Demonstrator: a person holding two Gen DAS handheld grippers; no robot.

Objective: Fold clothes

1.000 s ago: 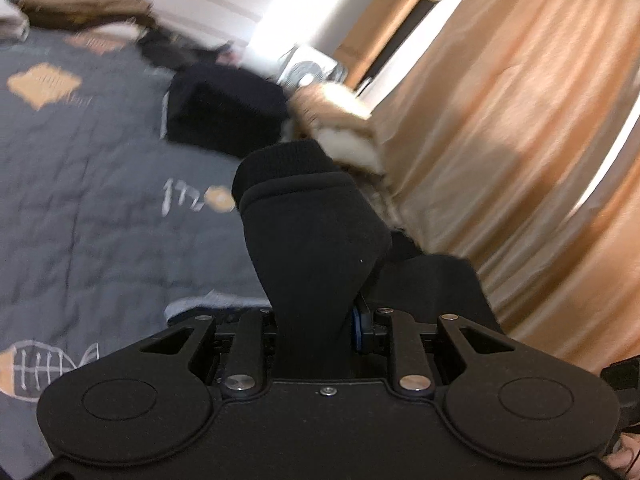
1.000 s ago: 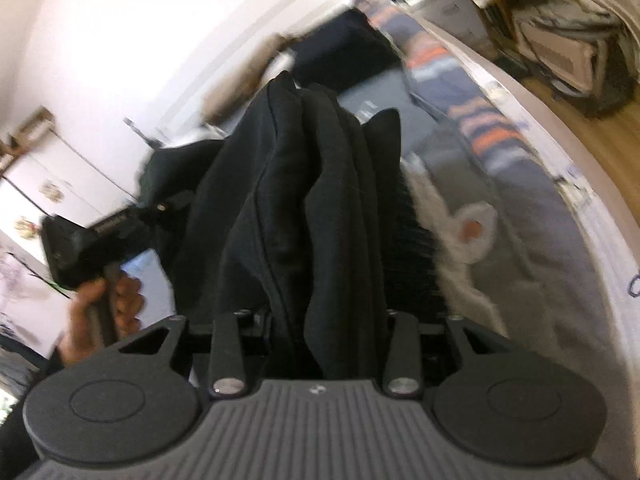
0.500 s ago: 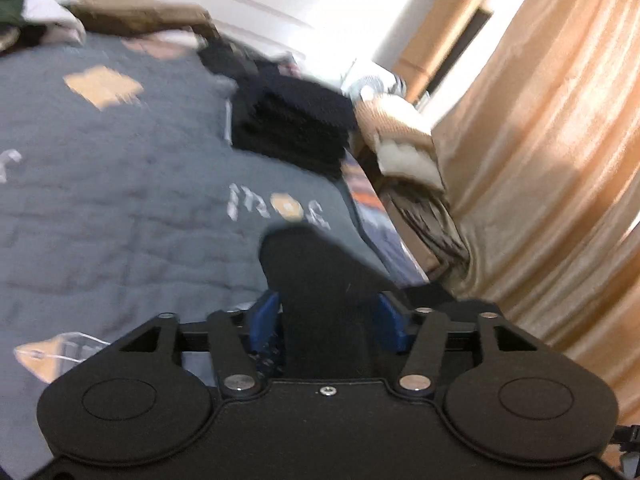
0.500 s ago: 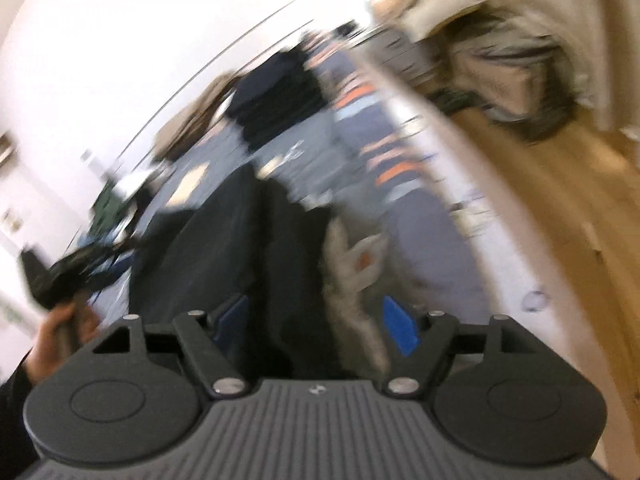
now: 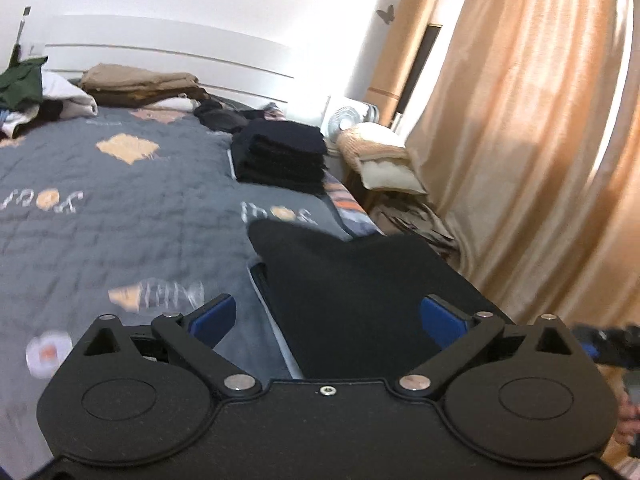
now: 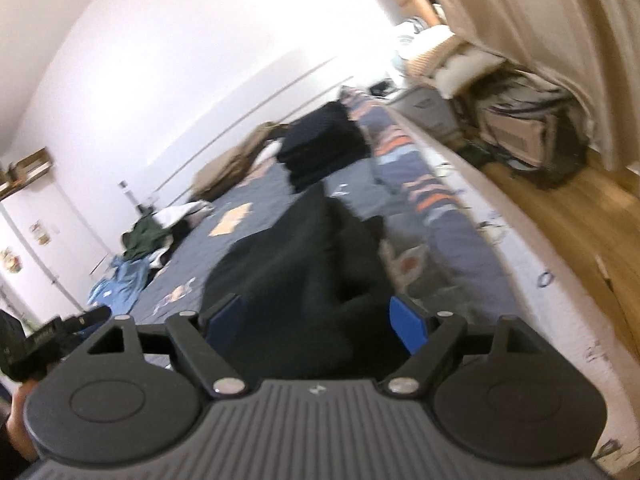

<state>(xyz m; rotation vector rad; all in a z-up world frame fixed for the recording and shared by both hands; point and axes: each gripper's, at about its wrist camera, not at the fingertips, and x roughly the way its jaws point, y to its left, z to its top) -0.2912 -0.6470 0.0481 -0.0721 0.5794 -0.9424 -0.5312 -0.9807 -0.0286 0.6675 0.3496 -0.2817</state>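
Black garment (image 5: 360,292): one piece, dark and plain, lying on the grey quilt (image 5: 120,216) near the bed's right edge; part of it sits between the spread blue pads of both tools. In the right wrist view the same cloth (image 6: 304,264) is bunched into soft ridges and blurred.

Left gripper (image 5: 328,316): jaws wide apart, pads on either side of the cloth, nothing pinched.

Right gripper (image 6: 316,320): jaws also wide apart, cloth lying loose between them; whether either pad touches the fabric cannot be told.

Folded dark stack (image 5: 280,156): several layers, on the quilt at the bed's right side, well beyond the garment.

Tan folded pile (image 5: 140,84): at the white headboard (image 5: 168,56).

Loose clothes (image 5: 24,92): green and white, heaped at the far left corner of the bed.

Curtain (image 5: 532,140): peach, hanging to the right of the bed.

Small fan (image 5: 344,118): white, beside the bed near the headboard.
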